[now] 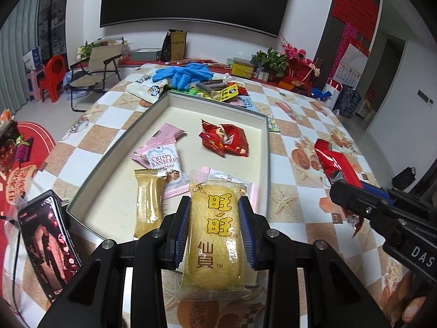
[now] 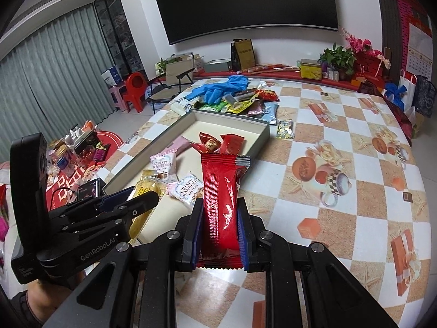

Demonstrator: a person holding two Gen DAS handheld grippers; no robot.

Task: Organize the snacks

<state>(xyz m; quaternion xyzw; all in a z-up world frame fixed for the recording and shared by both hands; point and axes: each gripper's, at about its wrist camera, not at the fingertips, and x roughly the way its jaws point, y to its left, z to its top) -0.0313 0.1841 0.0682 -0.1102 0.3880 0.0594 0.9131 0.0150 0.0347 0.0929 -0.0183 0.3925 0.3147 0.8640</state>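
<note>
1. Views differ in what they carry: the left wrist camera looks along the left gripper (image 1: 214, 232), whose blue pads are clamped on a yellow rice-cracker packet (image 1: 213, 235) held over the near rim of the shallow tray (image 1: 266, 147); the right wrist camera looks along the right gripper (image 2: 220, 232), jaws drawn narrow onto a long red wrapper (image 2: 220, 202) above the checked tablecloth (image 2: 355, 191), at the tray's near right corner.
2. Only the left view shows the phone (image 1: 50, 246) lying at the table edge with its screen lit, and the gold bar packet (image 1: 147, 205) in full. Only the right view shows the small green-and-yellow sweet (image 2: 285, 129) on the cloth just outside the tray's far corner.
3. Inside the tray lie pink-and-white packets (image 1: 161, 158) and crumpled red wrappers (image 1: 224, 139). Behind its far rim sits a heap of snacks under blue gloves (image 1: 183, 73).
4. Readable writing: "CRISPY CRANBERRY" on the pink packets, large red Chinese characters on the yellow packet, "GenRobot.AI" on the left gripper's body in the right view, "DAS" on the right gripper's body in the left view.
5. Labels in the far heap are too small to read. The red wrapper's print cannot be made out.
</note>
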